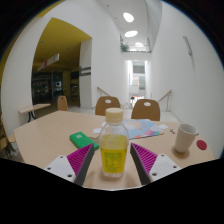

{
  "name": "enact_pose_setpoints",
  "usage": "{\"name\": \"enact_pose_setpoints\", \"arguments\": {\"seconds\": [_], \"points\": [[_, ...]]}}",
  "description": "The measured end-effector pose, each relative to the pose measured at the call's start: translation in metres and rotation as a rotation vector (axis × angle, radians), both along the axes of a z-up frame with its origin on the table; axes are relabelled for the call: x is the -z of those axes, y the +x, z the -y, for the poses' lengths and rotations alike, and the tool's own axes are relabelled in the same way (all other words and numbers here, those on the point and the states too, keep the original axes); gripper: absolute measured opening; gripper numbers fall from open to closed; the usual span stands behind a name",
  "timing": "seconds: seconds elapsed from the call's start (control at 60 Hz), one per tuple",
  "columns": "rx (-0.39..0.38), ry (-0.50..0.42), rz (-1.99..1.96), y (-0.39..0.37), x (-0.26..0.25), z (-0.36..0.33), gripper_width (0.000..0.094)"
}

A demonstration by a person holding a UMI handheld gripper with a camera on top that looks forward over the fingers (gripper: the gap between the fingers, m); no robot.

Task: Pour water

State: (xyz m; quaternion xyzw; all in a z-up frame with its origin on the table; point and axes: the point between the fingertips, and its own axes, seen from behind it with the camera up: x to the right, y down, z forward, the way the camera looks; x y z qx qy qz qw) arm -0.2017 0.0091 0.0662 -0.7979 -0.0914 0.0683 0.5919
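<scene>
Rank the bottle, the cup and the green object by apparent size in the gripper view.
1. bottle, between the claw fingers, looks largest, partly from nearness.
2. cup.
3. green object; close to the cup, so this order is unsure.

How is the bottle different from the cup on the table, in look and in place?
The bottle is tall and clear with yellowish liquid inside; the cup is shorter, pale and not see-through. The bottle has a white cap, while the cup is open on top. The bottle stands between the fingers of the tool; the cup stands off to the side, beyond them. Both stand upright on the table.
</scene>
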Motion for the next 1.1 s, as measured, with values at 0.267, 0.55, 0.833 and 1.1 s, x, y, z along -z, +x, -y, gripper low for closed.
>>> {"name": "enact_pose_setpoints", "arguments": {"seconds": [0.267,0.55,0.833,1.1], "points": [[-0.087,-0.039,-0.036,-0.017,0.022,-0.035,0.0331],[-0.066,-0.06,-0.524,0.02,-0.05,-0.06,0.031],[0.069,-0.307,-1.412,0.111,-0.08,-0.09,0.0315],[0.04,-0.45,-1.638,0.097,-0.083,-0.082,0.0314]]}}
